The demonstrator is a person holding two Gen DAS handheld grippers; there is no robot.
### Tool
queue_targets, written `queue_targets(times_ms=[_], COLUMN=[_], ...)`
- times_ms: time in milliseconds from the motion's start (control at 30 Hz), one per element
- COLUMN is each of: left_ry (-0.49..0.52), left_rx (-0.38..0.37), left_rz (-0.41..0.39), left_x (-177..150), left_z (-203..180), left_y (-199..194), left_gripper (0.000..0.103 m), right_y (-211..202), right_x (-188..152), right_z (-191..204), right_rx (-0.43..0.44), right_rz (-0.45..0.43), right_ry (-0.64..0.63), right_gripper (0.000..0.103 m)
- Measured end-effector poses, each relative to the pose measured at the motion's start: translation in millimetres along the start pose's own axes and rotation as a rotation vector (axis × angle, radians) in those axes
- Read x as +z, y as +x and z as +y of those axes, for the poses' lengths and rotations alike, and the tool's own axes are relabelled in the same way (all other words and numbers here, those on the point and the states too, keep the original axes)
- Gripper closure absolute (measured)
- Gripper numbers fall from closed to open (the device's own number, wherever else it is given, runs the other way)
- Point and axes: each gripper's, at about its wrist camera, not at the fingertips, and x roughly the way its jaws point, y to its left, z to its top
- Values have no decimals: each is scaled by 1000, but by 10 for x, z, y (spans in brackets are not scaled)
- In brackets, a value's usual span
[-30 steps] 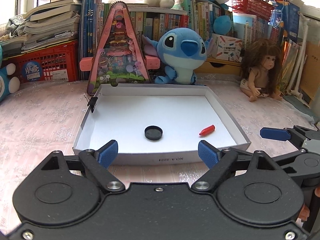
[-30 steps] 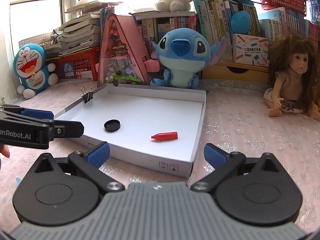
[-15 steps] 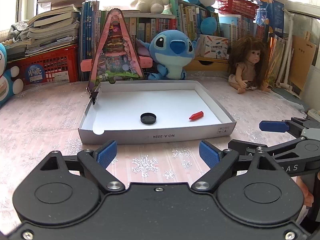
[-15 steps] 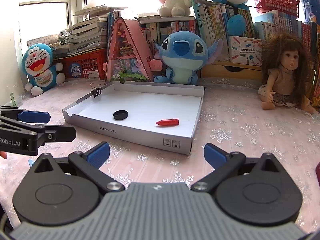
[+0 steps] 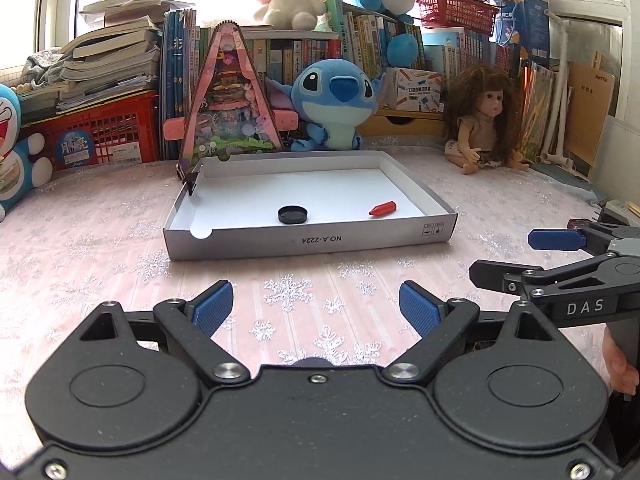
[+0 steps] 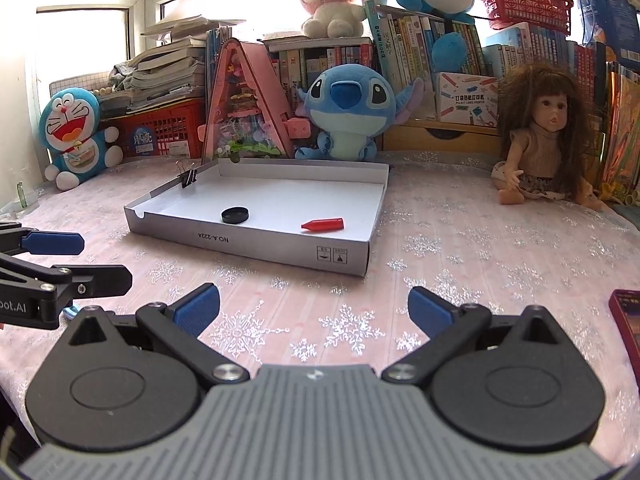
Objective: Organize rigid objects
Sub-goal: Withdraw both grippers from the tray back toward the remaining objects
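Matt cardboard tray [image 5: 308,242], plush Stitch [image 5: 334,102].

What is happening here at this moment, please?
A person holds two grippers above a table with a pink snowflake cloth. The left gripper and the right gripper are both open and hold nothing. In front of them stands a shallow white box. Inside it lie a black round cap and a red crayon, apart from each other. A black binder clip sits on the box's left wall. Neither gripper touches the box.
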Motion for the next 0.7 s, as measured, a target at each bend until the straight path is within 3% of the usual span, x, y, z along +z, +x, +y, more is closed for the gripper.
queue_targets(times_ms=[433, 700], left_ry=[-23, -70], left_rx=[59, 95], left_rz=[2, 23], left_x=[-343, -424], left_z=[199, 360], left_y=[-239, -233], left_gripper=[16, 29], right_y=[-252, -288], right_x=[-302, -385], right_z=[10, -62], right_rx=[13, -32], right_rz=[8, 21], right_ry=[-53, -58], right_gripper=[13, 25])
